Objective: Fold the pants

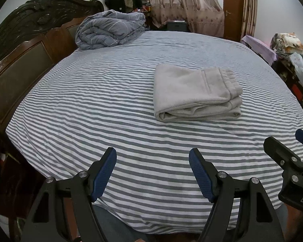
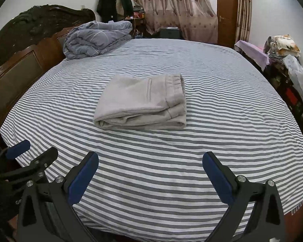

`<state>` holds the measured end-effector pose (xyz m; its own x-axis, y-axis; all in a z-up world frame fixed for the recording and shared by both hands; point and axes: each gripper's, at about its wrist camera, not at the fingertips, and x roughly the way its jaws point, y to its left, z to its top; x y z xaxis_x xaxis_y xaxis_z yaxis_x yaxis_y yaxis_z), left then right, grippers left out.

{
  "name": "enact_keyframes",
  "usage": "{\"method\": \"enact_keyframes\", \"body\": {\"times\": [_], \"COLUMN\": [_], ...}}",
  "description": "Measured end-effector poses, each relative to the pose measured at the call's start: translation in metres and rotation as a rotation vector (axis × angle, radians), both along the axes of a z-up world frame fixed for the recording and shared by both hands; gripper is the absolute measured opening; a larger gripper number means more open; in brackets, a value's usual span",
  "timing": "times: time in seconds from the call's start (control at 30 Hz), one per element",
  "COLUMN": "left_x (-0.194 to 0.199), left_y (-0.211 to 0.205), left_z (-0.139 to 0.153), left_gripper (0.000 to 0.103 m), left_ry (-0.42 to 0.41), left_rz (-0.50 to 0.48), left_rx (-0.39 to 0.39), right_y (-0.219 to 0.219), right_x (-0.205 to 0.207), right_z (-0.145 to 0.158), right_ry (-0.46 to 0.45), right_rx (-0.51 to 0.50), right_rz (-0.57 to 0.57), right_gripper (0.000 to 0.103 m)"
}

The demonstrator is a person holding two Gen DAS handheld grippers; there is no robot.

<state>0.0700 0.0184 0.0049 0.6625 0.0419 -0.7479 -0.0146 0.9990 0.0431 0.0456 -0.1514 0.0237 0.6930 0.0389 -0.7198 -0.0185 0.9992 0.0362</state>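
Light grey pants lie folded into a compact rectangle on the striped bed sheet, waistband toward the right. My left gripper hovers over the near edge of the bed, open, nothing between its blue pads. My right gripper also stands open and empty near the bed's front edge, well short of the pants. In the left wrist view the right gripper shows at the right edge; the left gripper appears at the left edge of the right wrist view.
A rolled grey-blue duvet sits at the far left corner by the dark wooden headboard. Curtains, a brown door and hung coats stand behind. Cluttered shelves with bags line the right side.
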Motion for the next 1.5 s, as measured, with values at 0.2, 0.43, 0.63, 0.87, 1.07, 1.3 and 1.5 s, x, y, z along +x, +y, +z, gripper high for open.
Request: {"method": "enact_keyframes", "body": {"times": [0.2, 0.43, 0.63, 0.87, 1.07, 1.3, 1.5], "left_x": [0.0044, 0.0055, 0.0058, 0.0058, 0.0038, 0.0031, 0.0016], "left_y": [0.0008, 0.0009, 0.0017, 0.0017, 0.0018, 0.0020, 0.0015], "left_z": [-0.0036, -0.0054, -0.0067, -0.0072, -0.0090, -0.0086, -0.0092], "left_gripper": [0.075, 0.075, 0.075, 0.075, 0.075, 0.075, 0.075], "left_ry": [0.013, 0.024, 0.033, 0.033, 0.045, 0.046, 0.049], "left_rz": [-0.005, -0.012, -0.009, -0.002, 0.003, 0.006, 0.005], "left_rx": [0.003, -0.003, -0.005, -0.004, -0.004, -0.002, 0.002], "right_y": [-0.0011, 0.0013, 0.0027, 0.0023, 0.0038, 0.0019, 0.0011], "right_x": [0.0010, 0.0006, -0.0007, -0.0002, -0.0014, -0.0029, -0.0022], "right_z": [-0.0016, -0.0044, -0.0044, -0.0042, -0.0046, -0.0039, -0.0041], "right_ry": [0.006, 0.008, 0.007, 0.005, 0.009, 0.012, 0.017], "right_rx": [-0.003, -0.017, -0.018, -0.018, -0.014, -0.005, 0.000], "right_rz": [0.001, 0.006, 0.010, 0.011, 0.007, 0.002, 0.008], "right_gripper": [0.102, 0.102, 0.102, 0.102, 0.102, 0.102, 0.102]}}
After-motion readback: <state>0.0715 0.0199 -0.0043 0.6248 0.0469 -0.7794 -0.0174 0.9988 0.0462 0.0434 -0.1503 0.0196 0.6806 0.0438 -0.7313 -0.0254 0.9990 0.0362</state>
